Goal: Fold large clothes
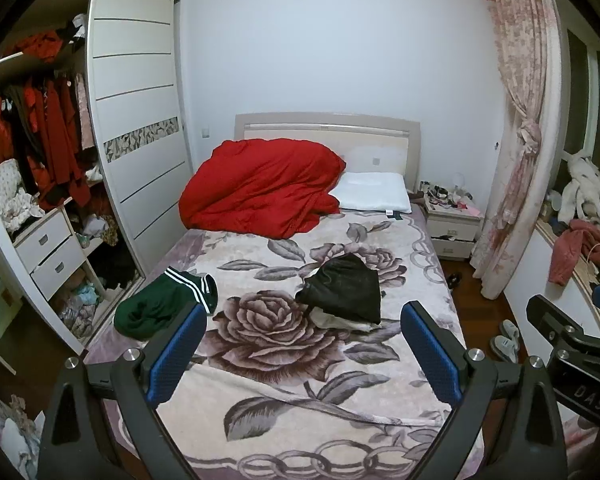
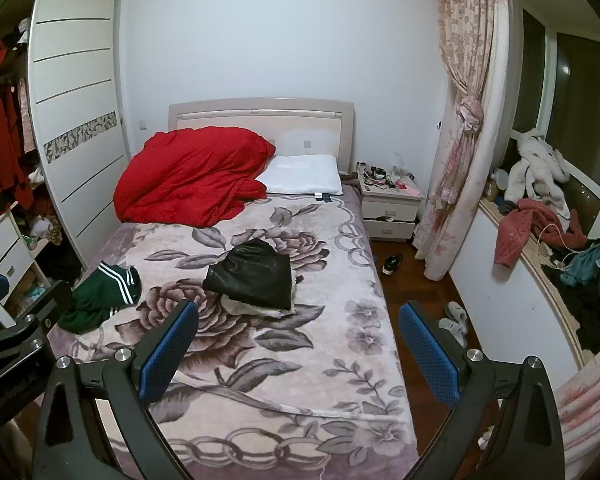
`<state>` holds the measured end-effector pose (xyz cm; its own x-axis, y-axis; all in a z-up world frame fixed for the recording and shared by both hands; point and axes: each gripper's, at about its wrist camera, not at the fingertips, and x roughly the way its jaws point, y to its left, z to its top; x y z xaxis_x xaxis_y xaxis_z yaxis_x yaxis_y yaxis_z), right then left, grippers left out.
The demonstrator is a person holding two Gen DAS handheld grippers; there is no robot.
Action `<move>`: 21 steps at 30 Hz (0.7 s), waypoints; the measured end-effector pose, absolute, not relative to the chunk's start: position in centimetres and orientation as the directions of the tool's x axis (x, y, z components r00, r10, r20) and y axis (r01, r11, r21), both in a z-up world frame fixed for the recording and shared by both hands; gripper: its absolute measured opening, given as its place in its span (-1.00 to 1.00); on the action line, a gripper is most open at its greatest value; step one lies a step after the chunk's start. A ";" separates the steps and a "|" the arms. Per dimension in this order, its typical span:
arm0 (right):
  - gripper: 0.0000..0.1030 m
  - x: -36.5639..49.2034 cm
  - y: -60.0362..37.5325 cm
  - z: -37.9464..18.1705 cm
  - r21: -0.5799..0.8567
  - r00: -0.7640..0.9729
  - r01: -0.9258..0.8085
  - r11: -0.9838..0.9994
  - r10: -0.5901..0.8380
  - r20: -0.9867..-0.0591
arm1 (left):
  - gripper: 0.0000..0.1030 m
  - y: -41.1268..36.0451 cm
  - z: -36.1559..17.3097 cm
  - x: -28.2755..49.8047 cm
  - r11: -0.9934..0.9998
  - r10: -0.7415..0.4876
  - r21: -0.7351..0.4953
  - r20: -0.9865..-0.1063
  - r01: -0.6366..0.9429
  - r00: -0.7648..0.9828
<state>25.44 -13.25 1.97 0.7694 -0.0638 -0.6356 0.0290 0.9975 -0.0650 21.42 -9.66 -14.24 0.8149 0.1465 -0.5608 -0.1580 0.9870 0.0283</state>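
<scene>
From the left wrist view, the left gripper (image 1: 302, 354) hung above the foot of the bed (image 1: 260, 432), its blue pads spread wide with nothing between them. On the floral blanket (image 1: 284, 364), the black garment (image 1: 346, 290) lay heaped on a pale garment (image 1: 332, 320) near the middle of the bed, and the green striped garment (image 1: 160, 304) sat crumpled toward the wardrobe side of the bed. A red duvet (image 1: 256, 188) was bunched at the headboard end of the bed, beside a white pillow (image 1: 374, 192). At the window side of the bed, the right gripper (image 1: 572, 336) showed only as a black arm, so this view could not tell its state. From the right wrist view, the right gripper (image 2: 300, 354) also hovered over the foot of the bed with its pads parted and empty. The black garment (image 2: 254, 276) lay mid-bed, ahead of the gripper, well apart from it, with the green striped garment (image 2: 100, 292) nearer the bed's wardrobe edge. Both pieces looked soft, light and limp, so they would likely sag and drag on the plush blanket. The black one had a slight sheen and might slip. A pinch at a hem or waistband edge, one gripper to each corner, seemed the best hold for spreading either flat.
</scene>
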 end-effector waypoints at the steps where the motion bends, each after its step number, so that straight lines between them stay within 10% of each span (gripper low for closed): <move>1: 0.97 25.5 -13.3 1.9 -0.065 0.769 0.029 0.997 -0.064 -0.636 | 0.93 -9.6 -14.2 21.2 0.987 0.145 0.028 -0.560 -0.157 0.816; 21: 0.97 25.1 -12.6 2.1 -0.066 0.774 0.038 0.997 -0.071 -0.629 | 0.93 -9.4 -13.3 20.7 0.989 0.138 0.026 -0.551 -0.149 0.823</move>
